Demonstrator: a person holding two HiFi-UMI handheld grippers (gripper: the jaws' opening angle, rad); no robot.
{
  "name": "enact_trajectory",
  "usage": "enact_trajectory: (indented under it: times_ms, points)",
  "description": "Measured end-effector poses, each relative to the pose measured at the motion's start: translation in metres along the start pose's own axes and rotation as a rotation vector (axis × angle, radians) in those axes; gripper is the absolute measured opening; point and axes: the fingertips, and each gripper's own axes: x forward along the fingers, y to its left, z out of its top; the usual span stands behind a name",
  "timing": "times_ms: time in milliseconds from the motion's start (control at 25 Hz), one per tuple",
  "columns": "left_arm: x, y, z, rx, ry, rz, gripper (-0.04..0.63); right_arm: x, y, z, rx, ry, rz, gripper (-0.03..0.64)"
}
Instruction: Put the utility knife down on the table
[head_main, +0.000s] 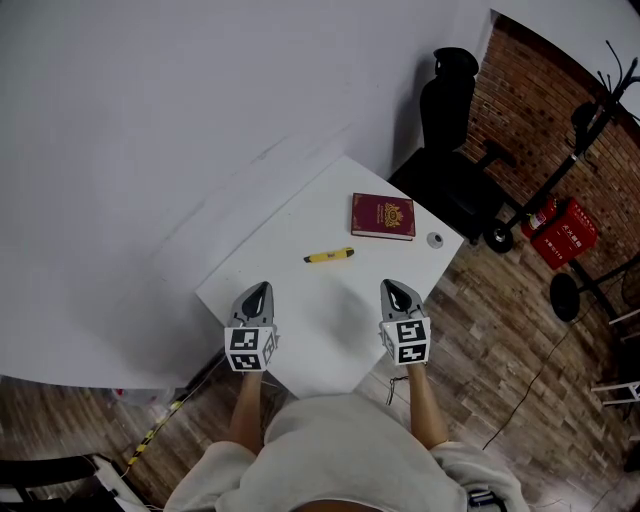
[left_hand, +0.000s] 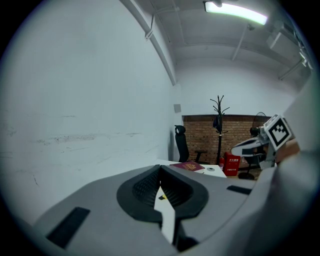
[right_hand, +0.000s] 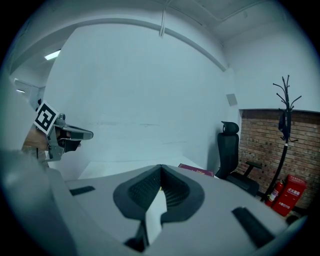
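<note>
On the white counter the utility knife is laid; left claw and right claw are seen closed, empty.

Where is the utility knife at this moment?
In the head view, the utility knife lies near the middle of the white table, just left of the red book.

One utility knife, one red book and one small disc are lying on the single desk; two claws are hovering near, the left claw and the right claw.
</note>
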Motion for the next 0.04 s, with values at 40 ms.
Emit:
enact_trajectory:
  times_ms: [40]
  points:
    - [0.0006, 0.0003, 0.0, 0.0, -0.001, 0.0, 0.008, 0.0009, 0.0001, -0.0003, -0.001, 0.002, 0.0, -0.003]
